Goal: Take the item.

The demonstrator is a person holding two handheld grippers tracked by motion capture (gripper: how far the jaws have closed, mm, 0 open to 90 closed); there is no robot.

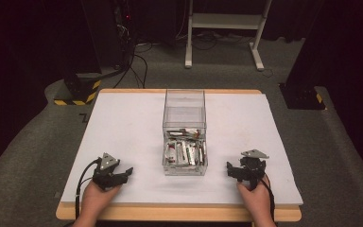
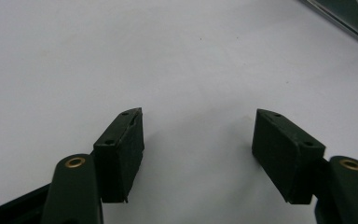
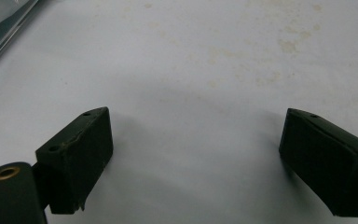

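Claws first, high view: left claw (image 1: 128, 171) low on the white worktop (image 1: 123, 123), held by a hand (image 1: 93, 201), tips pointing right toward the clear box (image 1: 185, 113). Right claw (image 1: 229, 166) sits on the other side, held by the other hand (image 1: 257, 201), tips pointing left at the same box. Box stands between the two claws, just ahead of both, near but not touching either. Silver packets (image 1: 184, 152) lie piled in its near end; the far end looks bare. Grey plate tops each claw, cable trails from the left one.

Left gripper view: left claw (image 2: 198, 140) wide open, nothing between the pads, bare white worktop (image 2: 121, 56) under and ahead. Corner of the box (image 2: 349, 23) up right of the tips, well apart.

Right gripper view: right claw (image 3: 196, 149) wide open too, gap bare, worktop (image 3: 214, 70) with faint yellowish stains ahead. Box edge (image 3: 0, 23) up left of the tips, not touching.
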